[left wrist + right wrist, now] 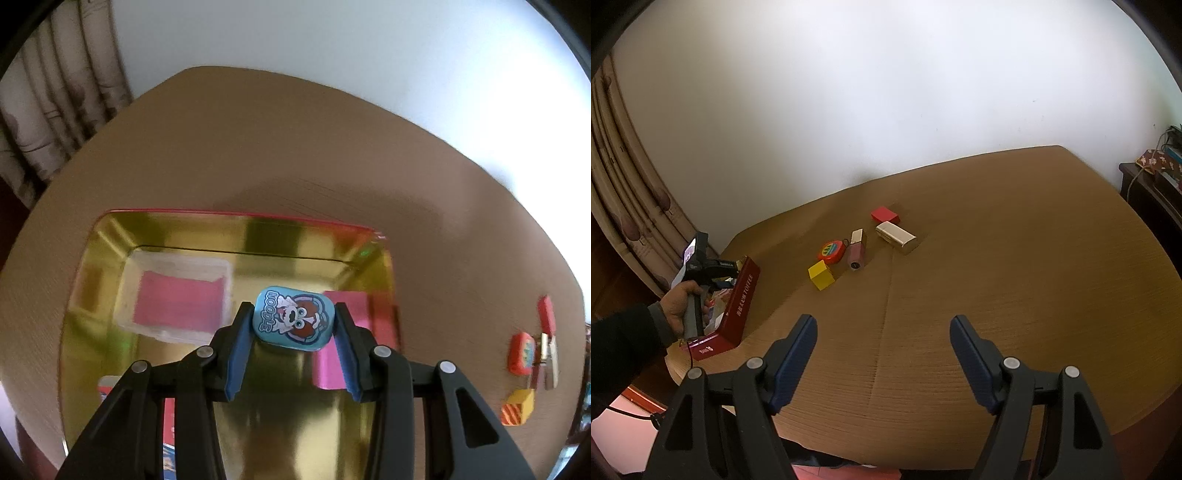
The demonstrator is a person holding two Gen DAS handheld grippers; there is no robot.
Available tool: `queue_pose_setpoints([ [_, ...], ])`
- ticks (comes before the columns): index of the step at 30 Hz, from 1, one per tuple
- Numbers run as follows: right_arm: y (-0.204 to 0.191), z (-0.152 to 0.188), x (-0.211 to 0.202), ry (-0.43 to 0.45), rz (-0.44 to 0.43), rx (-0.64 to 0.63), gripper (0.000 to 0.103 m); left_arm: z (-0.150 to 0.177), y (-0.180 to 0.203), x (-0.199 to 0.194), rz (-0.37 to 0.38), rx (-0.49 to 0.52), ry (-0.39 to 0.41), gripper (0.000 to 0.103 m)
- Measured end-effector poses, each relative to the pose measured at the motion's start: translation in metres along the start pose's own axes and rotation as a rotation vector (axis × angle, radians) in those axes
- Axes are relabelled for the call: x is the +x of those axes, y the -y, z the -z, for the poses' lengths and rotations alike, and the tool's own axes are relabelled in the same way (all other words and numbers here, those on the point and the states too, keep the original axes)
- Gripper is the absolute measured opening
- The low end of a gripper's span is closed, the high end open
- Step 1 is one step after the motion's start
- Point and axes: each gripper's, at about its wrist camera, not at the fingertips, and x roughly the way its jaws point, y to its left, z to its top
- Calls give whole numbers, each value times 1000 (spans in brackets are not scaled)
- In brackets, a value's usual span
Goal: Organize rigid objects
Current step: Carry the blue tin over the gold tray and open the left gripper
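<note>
The left gripper (293, 325) was clamped on a small blue tin (293, 320) w/ a cartoon dog lid, held over the gold interior of the red-rimmed tin box (236, 213). Whether the tin touched the floor of the box couldn't be told. Risk, as a guess: the pads (240, 343) pinched only the tin's short ends, so a quick release or tilt might drop it onto the clear case (177, 295) or the pink box (343, 354) already inside. The right gripper (882, 354) hung w/ jaws apart and empty above the brown table (997, 295). Farther out, 5 items waited well apart from the box: 1 yellow block (820, 275), 1 orange tape measure (832, 252), 1 pink tube (856, 250), 1 gold case (896, 237), 1 red block (884, 215).
</note>
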Motion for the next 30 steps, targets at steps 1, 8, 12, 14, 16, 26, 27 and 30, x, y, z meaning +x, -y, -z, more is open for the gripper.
queue_pose_setpoints([
  [1,0,0,1,-2,-1,1,76,-1,-3,0,-6,-9,5,39],
  [8,-1,-1,0,1,-8,-1,76,-1,-10,-2,-24,-24,5,39],
  [12,-1,0,2,-6,-4,-1,76,-3,-11,-3,-22,-39,5,39],
  [14,-1,0,2,-7,-2,-2,76,-4,-13,-4,-20,-32,3,42],
  [16,-1,1,2,-6,-4,-3,76,-4,-12,-6,-19,-27,11,48],
  [26,6,9,20,-44,48,-52,76,33,-8,-78,39,28,193,86],
  [27,5,11,23,-46,50,-64,76,43,-11,-98,73,39,234,96],
  [30,-4,16,36,-49,49,-113,76,77,-22,-140,154,72,322,102],
])
